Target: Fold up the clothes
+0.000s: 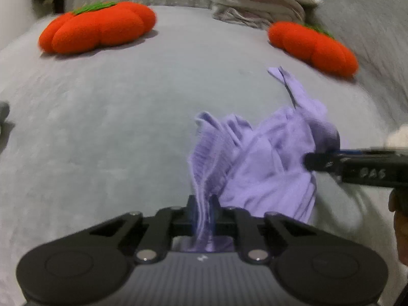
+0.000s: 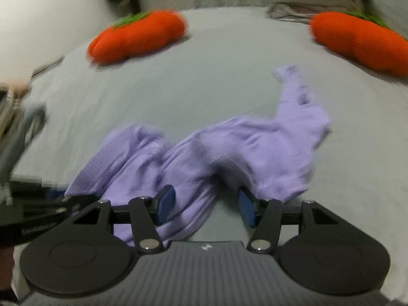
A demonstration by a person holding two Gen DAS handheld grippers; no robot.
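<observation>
Garment: lilac top (image 1: 265, 158), crumpled in a heap on the grey bed cover (image 1: 114, 127), near side, a bit right of centre in the left cam. One thin strip of it sticks out toward the far right cushion.

Left gripper (image 1: 204, 211): jaws pinched tight on a ribbed edge of the top, fabric bunched up betw the fingers and hanging thru behind them. Def gripping.

Right gripper (image 2: 206, 204): jaws stand apart, blue pads (image 2: 165, 202) on either side of a fold of the top. Cloth lies betw them but the pads aren't pressing it, so not gripping. In the left cam it comes in from the right edge w/ its tip against the heap.

Ribbed hem: runs along the left side of the heap in the right cam, toward the left gripper at the frame's left edge.

Cushions: two orange pumpkin-shaped ones w/ green tops, one far left (image 1: 97, 26), one far right (image 1: 313, 47), both well apart from the top.

Folded pile: stack of pale clothes (image 1: 260, 2) at the far edge, just behind the right cushion.

Hand: bit of the person's hand (image 1: 401, 234) at the right edge of the left cam, under the right gripper's body.

Blur: right cam is pretty smeared, esp on the left side, can't make out the stuff there.
</observation>
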